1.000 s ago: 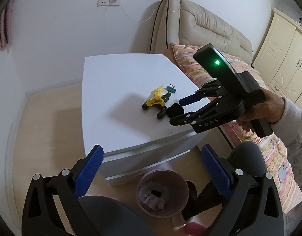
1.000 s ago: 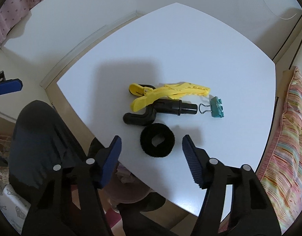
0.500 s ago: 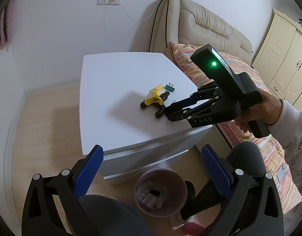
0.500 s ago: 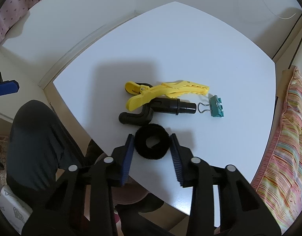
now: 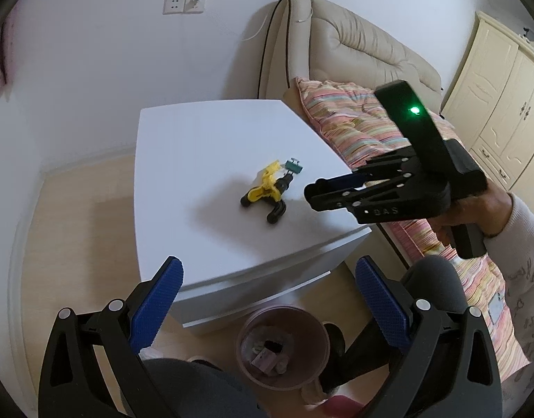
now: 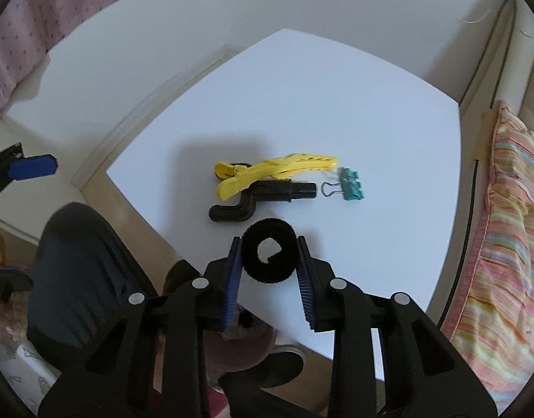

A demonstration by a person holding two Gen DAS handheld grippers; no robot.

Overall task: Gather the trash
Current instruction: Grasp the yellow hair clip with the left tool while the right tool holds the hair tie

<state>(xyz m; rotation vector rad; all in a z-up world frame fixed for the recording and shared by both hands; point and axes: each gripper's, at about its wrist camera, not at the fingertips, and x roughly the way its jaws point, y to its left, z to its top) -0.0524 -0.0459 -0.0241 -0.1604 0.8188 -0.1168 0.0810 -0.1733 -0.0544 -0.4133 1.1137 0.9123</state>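
Trash in play is a black fuzzy ring, clamped between the blue pads of the right gripper; its jaws have just been closing on it, and the ring sits squeezed between them above the near part of the white tabletop, close to the front edge. Just beyond it on the tabletop lie a black hooked plastic piece, a yellow clip resting across that piece, and a small teal binder clip just beside the black piece's tip; the three form a tight cluster near the middle, with wide bare surface on the far side and to the left. Seen from the left wrist, the right gripper hangs over the tabletop's right front corner, held by a hand in a pale sleeve, apart from the cluster; from there the ring itself is hidden. On the floor just below the tabletop's front edge stands a pink bin with scraps already inside, its mouth open upward. The left gripper hovers low in front of the tabletop, above the bin, its jaws wide apart with nothing between them. A bed with a striped cover runs tight along the tabletop's right edge, a wall stands behind it, and bare wooden floor lies open to the left.
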